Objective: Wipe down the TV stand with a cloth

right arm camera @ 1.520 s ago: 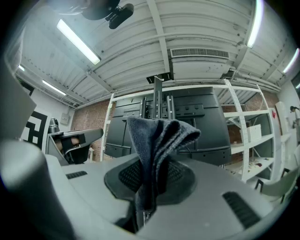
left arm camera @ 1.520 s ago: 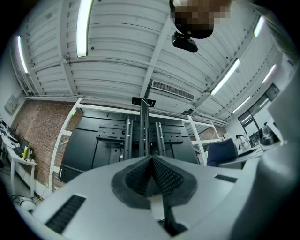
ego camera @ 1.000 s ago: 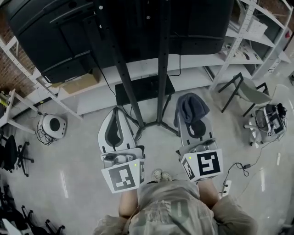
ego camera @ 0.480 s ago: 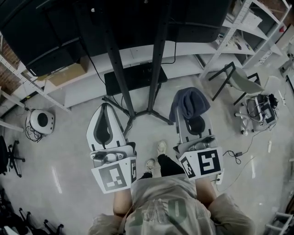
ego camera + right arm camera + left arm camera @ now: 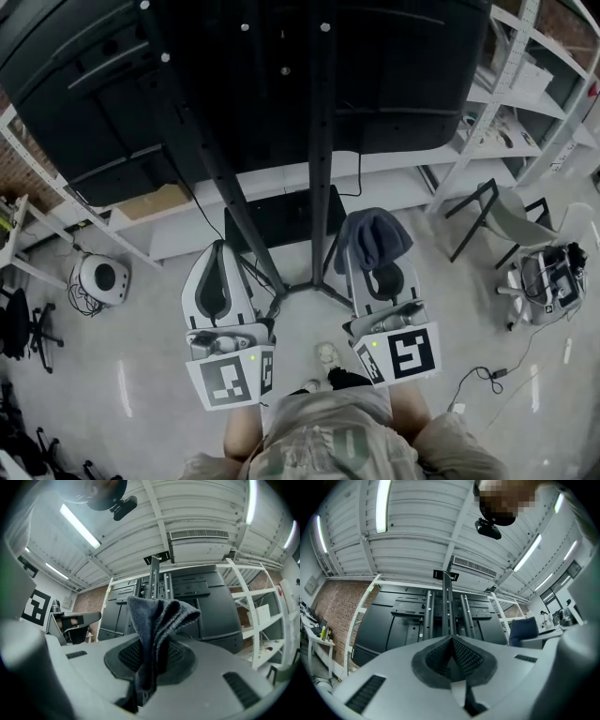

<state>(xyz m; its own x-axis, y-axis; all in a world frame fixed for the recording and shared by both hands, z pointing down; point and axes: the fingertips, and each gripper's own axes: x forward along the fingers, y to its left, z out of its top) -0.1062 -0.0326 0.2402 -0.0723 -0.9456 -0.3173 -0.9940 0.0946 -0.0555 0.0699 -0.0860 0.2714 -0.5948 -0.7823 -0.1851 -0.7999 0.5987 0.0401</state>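
Note:
The black TV stand [image 5: 319, 141] rises in front of me, two perforated uprights carrying the back of a black screen, with a black base shelf [image 5: 281, 214] low down. My left gripper [image 5: 214, 251] is shut with nothing in it, its tip just left of the stand's legs. My right gripper [image 5: 375, 255] is shut on a dark blue-grey cloth [image 5: 373, 234], which bunches over its tip just right of the uprights. In the left gripper view the ribbed pads [image 5: 461, 656] meet below the stand [image 5: 448, 606]. The cloth [image 5: 157, 620] stands up from the right gripper's jaws.
White metal shelving [image 5: 497, 84] runs along the back and right, more [image 5: 56, 187] at the left. A folding chair [image 5: 502, 202], a bag [image 5: 548, 277], a round white device [image 5: 101, 278], a cardboard box [image 5: 155, 202] and a floor cable [image 5: 469, 394] surround the stand.
The person has stepped closer to the stand. Both grippers now sit nearer its legs, still shut, the right one still holding the cloth.

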